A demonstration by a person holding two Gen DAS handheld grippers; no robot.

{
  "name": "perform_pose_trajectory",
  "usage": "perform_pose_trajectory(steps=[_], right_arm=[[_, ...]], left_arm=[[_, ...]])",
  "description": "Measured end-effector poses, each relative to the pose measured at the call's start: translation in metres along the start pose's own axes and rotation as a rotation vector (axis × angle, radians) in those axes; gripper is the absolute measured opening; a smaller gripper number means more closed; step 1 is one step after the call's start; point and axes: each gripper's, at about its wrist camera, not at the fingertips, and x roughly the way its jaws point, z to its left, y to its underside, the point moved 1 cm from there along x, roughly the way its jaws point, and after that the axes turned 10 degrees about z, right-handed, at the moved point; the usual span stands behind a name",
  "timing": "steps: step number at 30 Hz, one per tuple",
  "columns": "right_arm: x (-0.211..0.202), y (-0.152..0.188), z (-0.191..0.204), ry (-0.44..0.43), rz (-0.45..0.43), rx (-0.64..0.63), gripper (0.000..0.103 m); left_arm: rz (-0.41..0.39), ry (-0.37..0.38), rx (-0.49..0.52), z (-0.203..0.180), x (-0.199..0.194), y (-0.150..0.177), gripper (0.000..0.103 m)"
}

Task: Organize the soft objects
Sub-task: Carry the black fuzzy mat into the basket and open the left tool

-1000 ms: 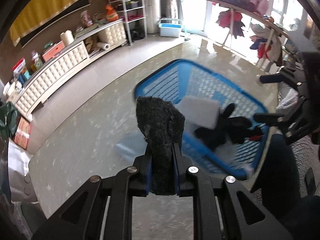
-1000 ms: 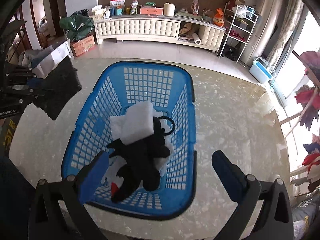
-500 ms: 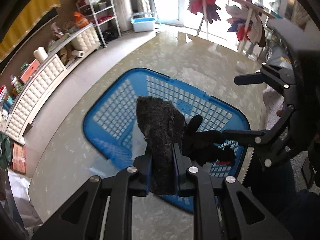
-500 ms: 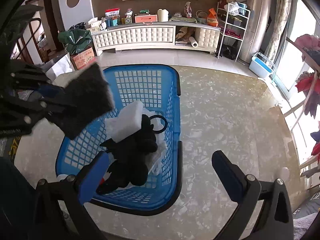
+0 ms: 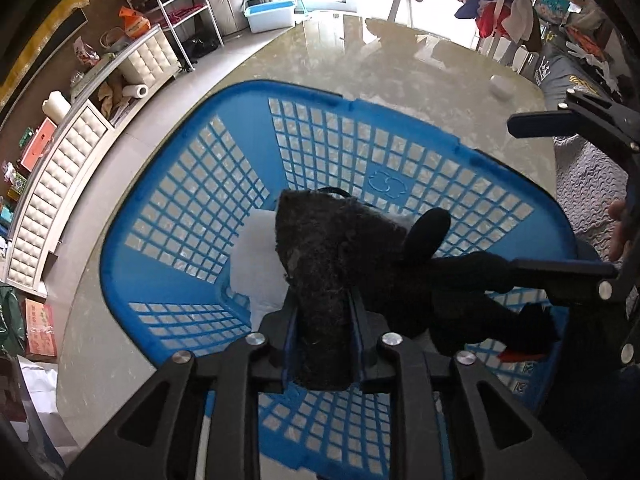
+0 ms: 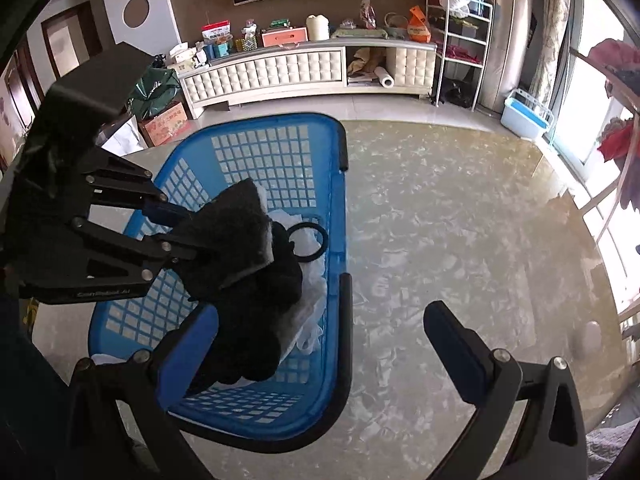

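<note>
My left gripper (image 5: 325, 312) is shut on a dark grey scouring sponge (image 5: 326, 256) and holds it over the inside of a blue plastic basket (image 5: 192, 216). The same sponge (image 6: 230, 232) and left gripper (image 6: 180, 232) show in the right wrist view above the basket (image 6: 280, 152). In the basket lie a black soft toy (image 6: 256, 320), a white sponge (image 5: 256, 264), white cloth (image 6: 308, 304) and a black ring (image 6: 306, 242). My right gripper (image 6: 320, 332) is open and empty at the basket's near right rim.
The basket stands on a round marble-pattern table (image 6: 460, 220). A small white object (image 6: 592, 330) lies near the table's right edge. Behind are a white cabinet (image 6: 280, 72), a wire shelf (image 6: 460, 40) and a light blue bin (image 6: 526, 114).
My left gripper has carried the sponge from beside the basket to over its inside, above the black toy. The right gripper stayed open and shifted right along the basket's rim.
</note>
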Motion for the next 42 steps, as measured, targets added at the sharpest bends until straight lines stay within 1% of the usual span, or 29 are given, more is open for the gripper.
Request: perform_pose_trajectory(steps=[2, 3, 6, 7, 8, 10, 12, 14, 16, 18, 20, 22, 24, 25, 31, 35, 42], right_arm=[[0.003, 0.001, -0.001, -0.001, 0.01, 0.0, 0.103], [0.004, 0.001, -0.002, -0.002, 0.01, 0.0, 0.103], [0.007, 0.002, -0.004, -0.012, 0.02, 0.006, 0.103], [0.008, 0.002, -0.005, -0.013, 0.025, 0.008, 0.103], [0.008, 0.002, -0.005, -0.015, 0.027, 0.009, 0.103], [0.01, 0.002, -0.004, -0.021, 0.033, 0.008, 0.103], [0.01, 0.002, -0.003, -0.023, 0.035, 0.008, 0.103], [0.01, 0.002, -0.001, -0.026, 0.035, 0.01, 0.103], [0.009, 0.003, 0.001, -0.03, 0.035, 0.013, 0.103], [0.008, 0.002, 0.002, -0.031, 0.034, 0.011, 0.103], [0.007, 0.002, 0.004, -0.03, 0.034, 0.005, 0.103], [0.005, 0.002, 0.007, -0.034, 0.035, 0.001, 0.103], [0.002, 0.003, 0.008, -0.035, 0.033, 0.002, 0.103], [0.0, 0.003, 0.009, -0.033, 0.032, 0.002, 0.103], [-0.008, 0.002, 0.02, -0.024, 0.028, -0.004, 0.103], [-0.015, 0.0, 0.032, -0.014, 0.021, -0.011, 0.103], [-0.024, -0.007, 0.061, 0.016, 0.012, -0.042, 0.103]], left_arm=[[0.0, 0.012, -0.012, 0.0, 0.002, -0.002, 0.03], [-0.002, 0.011, -0.015, 0.0, 0.002, -0.003, 0.032], [0.0, -0.008, -0.024, 0.0, 0.004, -0.007, 0.044], [0.002, -0.017, -0.029, 0.002, 0.006, -0.007, 0.053], [0.006, -0.024, -0.034, 0.003, 0.006, -0.007, 0.055], [0.019, -0.018, -0.048, 0.006, 0.006, -0.005, 0.055], [0.015, -0.014, -0.055, 0.008, 0.004, -0.004, 0.061], [0.009, -0.018, -0.053, 0.006, 0.002, -0.003, 0.076], [-0.005, -0.034, -0.042, 0.004, -0.003, -0.001, 0.082], [-0.014, -0.048, -0.031, 0.0, -0.008, 0.0, 0.084], [-0.02, -0.059, -0.027, -0.003, -0.014, 0.002, 0.09], [-0.028, -0.075, -0.022, -0.003, -0.02, 0.005, 0.092], [-0.041, -0.075, -0.019, -0.005, -0.028, 0.01, 0.096], [-0.048, -0.074, -0.021, -0.006, -0.03, 0.01, 0.102], [-0.102, -0.085, -0.033, -0.004, -0.06, 0.03, 0.103], [-0.135, -0.088, -0.067, 0.002, -0.076, 0.044, 0.103], [-0.194, -0.09, -0.128, 0.018, -0.095, 0.086, 0.103]])
